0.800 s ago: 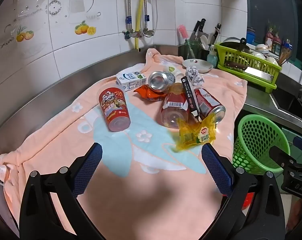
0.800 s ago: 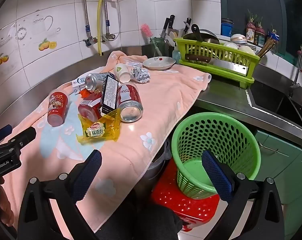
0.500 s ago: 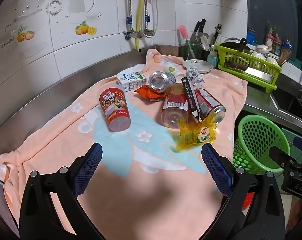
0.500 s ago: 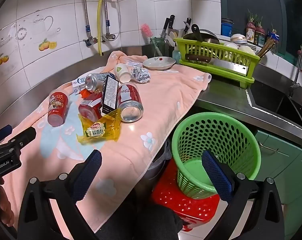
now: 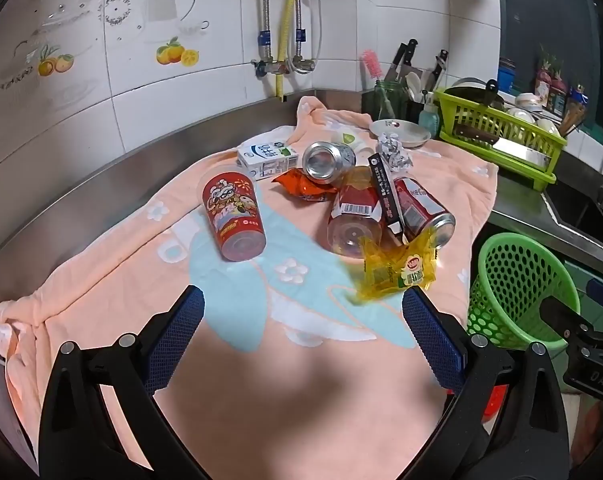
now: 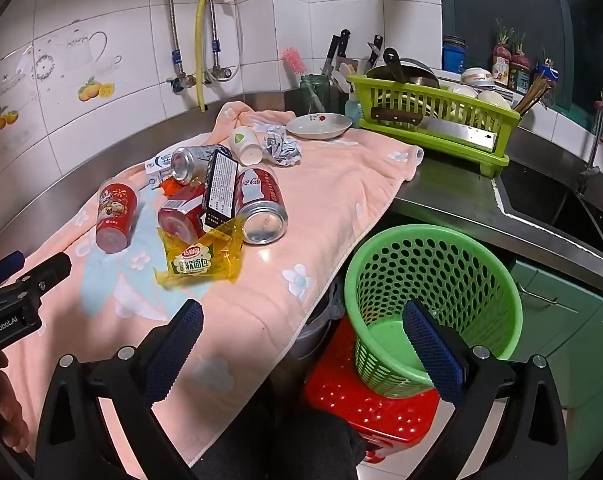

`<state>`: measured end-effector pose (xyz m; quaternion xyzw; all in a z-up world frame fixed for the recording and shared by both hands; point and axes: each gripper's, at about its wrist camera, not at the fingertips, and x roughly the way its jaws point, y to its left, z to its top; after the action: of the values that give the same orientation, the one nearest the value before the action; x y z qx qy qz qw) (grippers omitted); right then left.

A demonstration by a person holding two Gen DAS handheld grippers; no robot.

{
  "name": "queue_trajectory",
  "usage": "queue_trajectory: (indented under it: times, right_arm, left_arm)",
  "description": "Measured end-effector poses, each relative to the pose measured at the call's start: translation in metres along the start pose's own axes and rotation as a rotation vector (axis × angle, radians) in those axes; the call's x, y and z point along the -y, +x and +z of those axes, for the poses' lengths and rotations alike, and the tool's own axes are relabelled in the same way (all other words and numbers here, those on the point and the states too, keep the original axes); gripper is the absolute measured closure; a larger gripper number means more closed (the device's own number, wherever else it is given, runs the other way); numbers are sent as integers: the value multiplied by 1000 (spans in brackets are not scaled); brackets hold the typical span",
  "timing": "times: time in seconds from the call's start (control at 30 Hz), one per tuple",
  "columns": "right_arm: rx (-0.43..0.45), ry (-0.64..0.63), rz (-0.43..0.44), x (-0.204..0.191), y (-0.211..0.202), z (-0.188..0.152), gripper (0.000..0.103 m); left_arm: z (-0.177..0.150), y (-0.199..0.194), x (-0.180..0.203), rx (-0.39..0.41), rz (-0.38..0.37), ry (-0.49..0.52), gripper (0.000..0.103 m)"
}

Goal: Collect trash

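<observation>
Steel worktop (image 6: 453, 196), covered mid-frame by a peach towel (image 5: 261, 380); on the towel, cans, wrappers and a carton heaped at centre; green dish rack (image 6: 433, 120) upper right.

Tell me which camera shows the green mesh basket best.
The right wrist view: the green mesh basket appears nearly whole there, its open mouth and empty inside visible, standing on a red stool below the counter edge. The left wrist view catches only part of it at the right edge, behind the right gripper.
</observation>
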<state>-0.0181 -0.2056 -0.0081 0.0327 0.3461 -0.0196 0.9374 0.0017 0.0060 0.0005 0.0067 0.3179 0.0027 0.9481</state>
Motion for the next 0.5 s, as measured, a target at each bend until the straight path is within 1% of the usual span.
queue_trajectory:
  times: [0.17,0.5]
  right_arm:
    - [5,0,-1,-6,1,0,6]
    - [18,3,-5,-1,-3,1,6]
  left_arm:
    - [0,-1,0,8,-2,-3,5]
    - [2,-3,0,32,-12,-5,5]
